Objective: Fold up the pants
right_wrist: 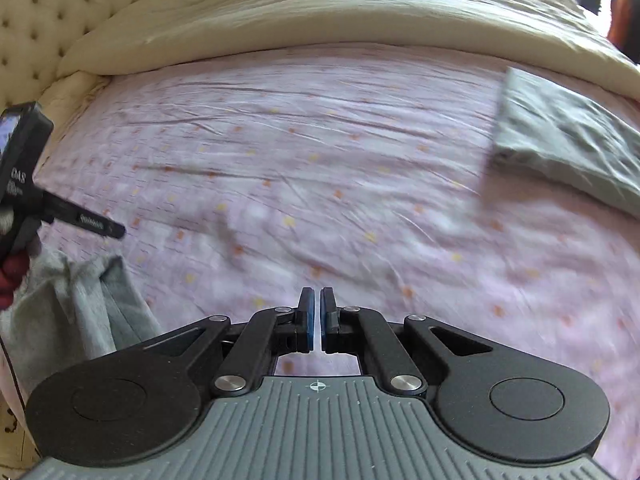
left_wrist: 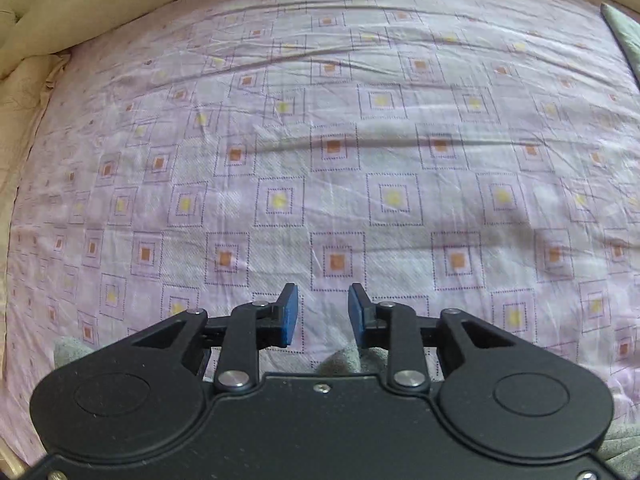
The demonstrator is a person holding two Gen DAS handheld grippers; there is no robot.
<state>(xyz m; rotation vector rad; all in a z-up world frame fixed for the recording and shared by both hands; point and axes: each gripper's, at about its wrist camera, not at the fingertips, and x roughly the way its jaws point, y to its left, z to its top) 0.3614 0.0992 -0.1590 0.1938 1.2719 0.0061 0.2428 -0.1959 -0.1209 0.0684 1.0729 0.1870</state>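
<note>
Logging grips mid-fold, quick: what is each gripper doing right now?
Left gripper: open, nothing between its fingers; grey pants lie beneath it.
Right gripper: shut, empty, above the bedsheet.

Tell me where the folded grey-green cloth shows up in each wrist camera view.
Left wrist view: folded grey-green cloth is a sliver at the upper right edge.
Right wrist view: it lies at the upper right, just below the cream duvet.
Shared landmark: the pink patterned bedsheet, with the duvet along its far edge.
</note>
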